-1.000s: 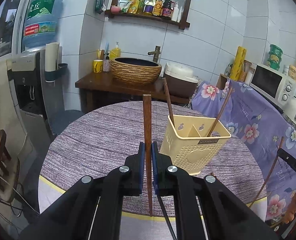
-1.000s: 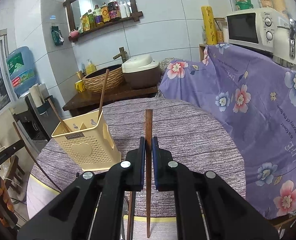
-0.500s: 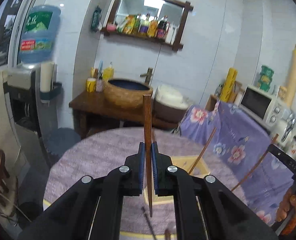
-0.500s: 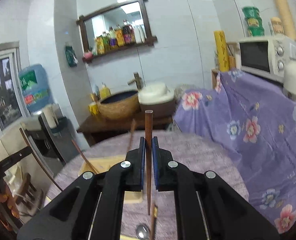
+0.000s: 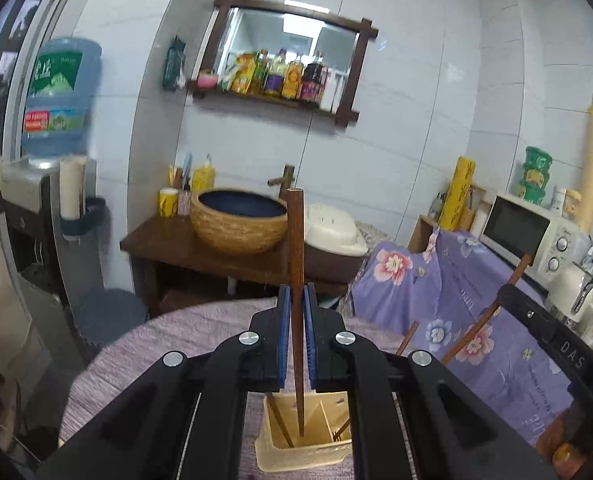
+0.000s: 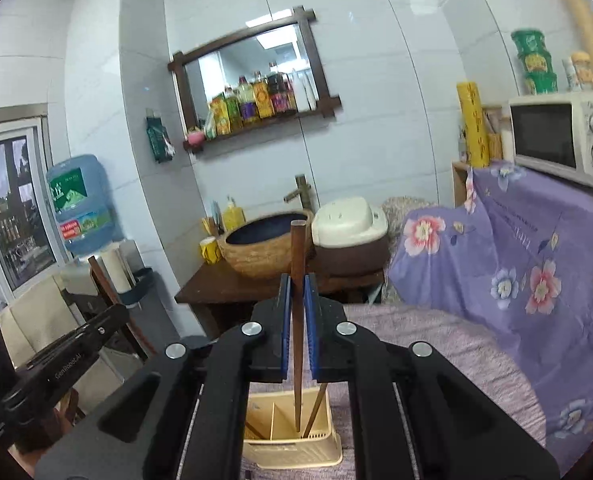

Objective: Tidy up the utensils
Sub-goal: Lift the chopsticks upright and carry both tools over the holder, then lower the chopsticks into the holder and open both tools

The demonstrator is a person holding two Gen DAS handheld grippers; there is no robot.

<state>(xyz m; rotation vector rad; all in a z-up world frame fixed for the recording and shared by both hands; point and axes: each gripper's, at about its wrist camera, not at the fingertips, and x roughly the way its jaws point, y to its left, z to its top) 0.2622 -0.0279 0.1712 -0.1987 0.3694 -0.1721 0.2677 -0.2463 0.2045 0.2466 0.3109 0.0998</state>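
Left chopstick (image 5: 296, 264): slim dark-brown wooden stick, square-cut top, upright, clamped between the blue pads of the closed left gripper (image 5: 296, 336); its lower tip hangs over the holder (image 5: 304, 452).
Right chopstick (image 6: 297, 280): same wood and shape, upright, pinched in the closed right gripper (image 6: 297, 332), tip likewise above the holder (image 6: 292, 444).
Holder: cream plastic box, perforated walls, inner dividers; more brown chopsticks lean inside. It stands on the round table (image 5: 176, 336), covered in a purple striped woven cloth.
Around: woven basin (image 5: 238, 220) and white rice cooker (image 5: 332, 228) on a dark wooden stand; floral purple cover (image 5: 456, 280); white microwave (image 5: 532, 236); blue water bottle (image 5: 60, 96); framed mirror shelf (image 5: 284, 60) with bottles on a tiled wall.
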